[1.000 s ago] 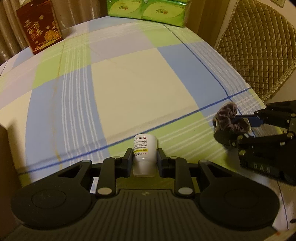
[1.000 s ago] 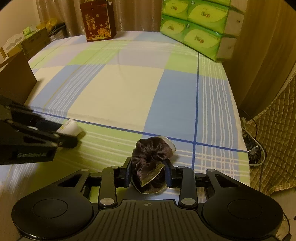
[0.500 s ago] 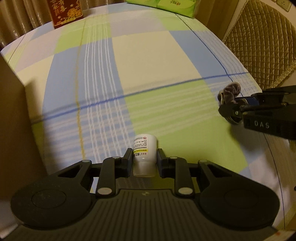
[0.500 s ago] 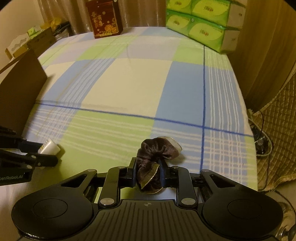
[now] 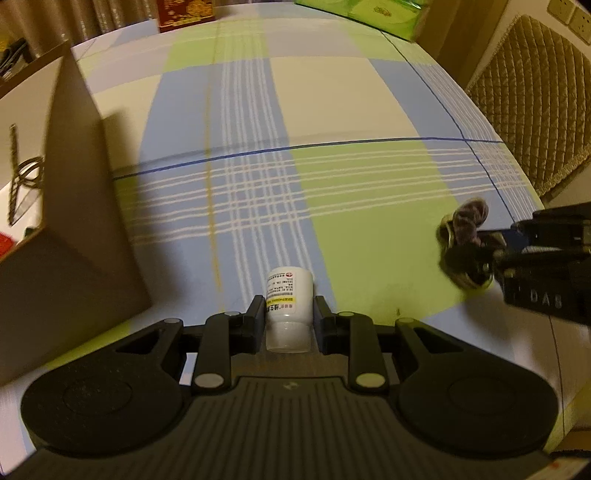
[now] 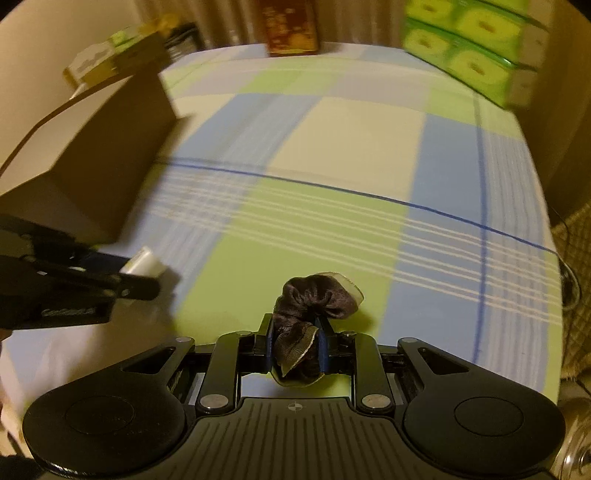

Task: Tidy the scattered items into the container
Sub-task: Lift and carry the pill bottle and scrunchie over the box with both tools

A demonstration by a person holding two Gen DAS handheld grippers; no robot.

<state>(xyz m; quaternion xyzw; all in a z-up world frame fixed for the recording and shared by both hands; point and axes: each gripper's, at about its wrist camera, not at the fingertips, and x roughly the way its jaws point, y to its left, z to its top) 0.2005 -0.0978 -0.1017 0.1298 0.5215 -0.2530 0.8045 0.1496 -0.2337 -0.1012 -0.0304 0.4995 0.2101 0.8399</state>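
My left gripper (image 5: 289,312) is shut on a small white pill bottle (image 5: 288,300) with a printed label, held above the checked tablecloth. It shows in the right wrist view (image 6: 146,263) at the left. My right gripper (image 6: 295,334) is shut on a dark brown velvet scrunchie (image 6: 314,299) with a mesh ribbon, also held off the cloth. The scrunchie shows in the left wrist view (image 5: 466,230) at the right. An open brown cardboard box (image 5: 74,177) stands on the table's left side and also shows in the right wrist view (image 6: 92,147). Both grippers are to its right.
Green tissue packs (image 6: 476,55) and a dark red box (image 6: 290,31) stand at the table's far end. A quilted chair (image 5: 528,107) is beyond the right table edge. Some small items lie inside the cardboard box (image 5: 22,173).
Both grippers have swung left toward the cardboard box, still holding the bottle and the scrunchie. The box now fills much more of both views.
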